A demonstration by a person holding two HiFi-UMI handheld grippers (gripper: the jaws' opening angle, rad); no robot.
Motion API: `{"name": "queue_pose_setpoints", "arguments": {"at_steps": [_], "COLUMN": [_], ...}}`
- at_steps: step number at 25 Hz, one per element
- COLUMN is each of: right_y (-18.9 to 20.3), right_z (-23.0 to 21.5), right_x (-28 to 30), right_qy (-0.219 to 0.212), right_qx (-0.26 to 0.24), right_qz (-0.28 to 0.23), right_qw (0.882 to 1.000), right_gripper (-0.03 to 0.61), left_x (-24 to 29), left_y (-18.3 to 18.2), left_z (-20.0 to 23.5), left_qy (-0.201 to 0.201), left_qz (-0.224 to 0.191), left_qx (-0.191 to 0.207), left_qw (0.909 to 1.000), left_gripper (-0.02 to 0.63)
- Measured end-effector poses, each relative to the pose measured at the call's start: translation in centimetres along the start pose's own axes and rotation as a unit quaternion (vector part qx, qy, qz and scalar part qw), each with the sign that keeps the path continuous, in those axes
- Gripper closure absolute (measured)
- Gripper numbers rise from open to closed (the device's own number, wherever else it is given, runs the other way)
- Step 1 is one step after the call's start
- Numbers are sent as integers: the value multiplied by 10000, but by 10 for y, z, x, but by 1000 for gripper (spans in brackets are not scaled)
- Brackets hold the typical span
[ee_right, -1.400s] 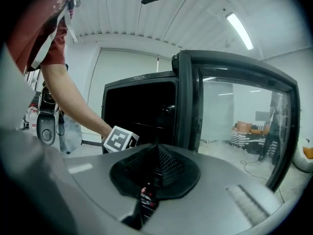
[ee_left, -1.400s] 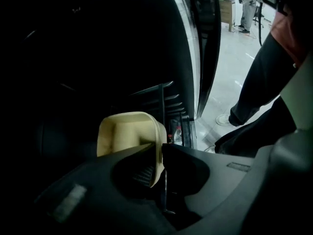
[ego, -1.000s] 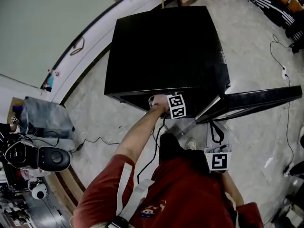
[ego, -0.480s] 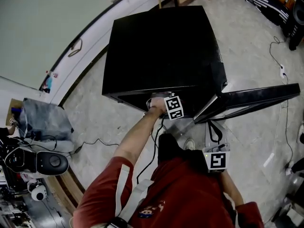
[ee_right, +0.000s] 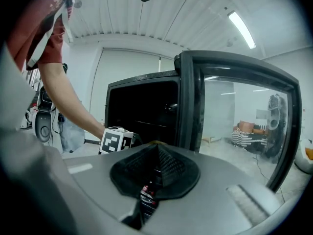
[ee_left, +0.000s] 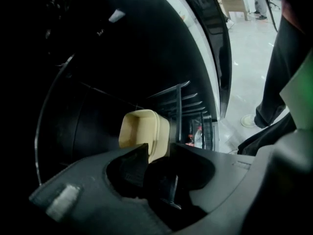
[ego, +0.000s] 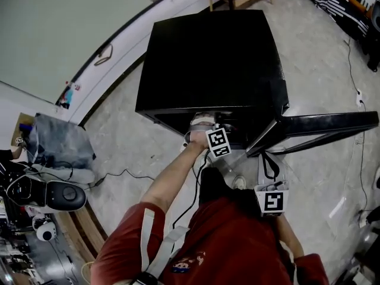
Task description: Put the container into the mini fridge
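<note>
Left gripper view, lower centre: the cream container (ee_left: 144, 133) stands inside the dark mini fridge (ee_left: 98, 97), between the tips of the left gripper (ee_left: 154, 155), whose jaws are opening and seem clear of its sides. Head view shows that gripper reaching into the fridge's open front at mid-frame, with the door (ego: 320, 126) swung out to the right. Right gripper view: the right gripper (ee_right: 155, 163) has its jaws pressed together, facing the open fridge

Left arm reaches toward twelve o'clock — left gripper (ee_left: 156, 154) jaws opening (container (ee_left: 141, 131) between them); right gripper (ee_right: 157, 151) closed at four o'clock.
</note>
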State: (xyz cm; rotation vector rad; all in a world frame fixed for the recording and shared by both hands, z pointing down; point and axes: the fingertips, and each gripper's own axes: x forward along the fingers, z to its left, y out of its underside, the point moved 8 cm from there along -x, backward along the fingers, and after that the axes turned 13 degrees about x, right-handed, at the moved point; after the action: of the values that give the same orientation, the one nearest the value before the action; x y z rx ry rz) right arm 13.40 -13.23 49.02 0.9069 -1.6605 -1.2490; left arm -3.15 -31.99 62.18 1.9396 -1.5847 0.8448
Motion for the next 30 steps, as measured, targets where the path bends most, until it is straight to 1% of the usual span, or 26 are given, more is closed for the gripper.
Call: {"name": "queue_pose_setpoints", "arguments": {"at_steps": [3, 5, 11, 14, 18, 21, 25, 27, 30], "right_y": [0, -2, 1, 6, 4, 6, 5, 2, -9], "right_z": [1, 2, 5, 7, 7, 5, 5, 10, 25], "right_x": [2, 5, 10, 16, 19, 22, 26, 34, 55], "right_qy": [-155, -251, -406, -546, -649, -684, -667, -739, -874], "right_qx": [-9, 13, -7, -59, -64, -83, -100, -116, -179], "right_qz": [31, 22, 54, 103, 109, 128, 160, 190, 209], "right_qw": [9999, 9997, 9992, 9984, 9978, 9975, 9976, 9970, 9958], "right_gripper": [578, 578, 578, 578, 578, 578, 578, 578, 578], "left_x": [-14, -26, -66, -81, -102, -120, -145, -156, -167], "left_y": [-1, -2, -11, -8, -4, 3, 14, 25, 51], "left_z": [-9, -16, -43, -60, -77, -87, -92, -87, -72], "left_qy": [-33, -51, -137, -121, -125, -232, -537, -699, -971], "left_qz": [-13, -43, -370, -357, -312, -214, -211, -261, -285], "left_qx": [-196, -405, -930, -1297, -1900, -2406, -3232, -3525, -3921], "left_qw": [9998, 9992, 9949, 9908, 9812, 9701, 9446, 9328, 9143], "left_gripper": [468, 468, 468, 468, 468, 468, 469, 469, 469]}}
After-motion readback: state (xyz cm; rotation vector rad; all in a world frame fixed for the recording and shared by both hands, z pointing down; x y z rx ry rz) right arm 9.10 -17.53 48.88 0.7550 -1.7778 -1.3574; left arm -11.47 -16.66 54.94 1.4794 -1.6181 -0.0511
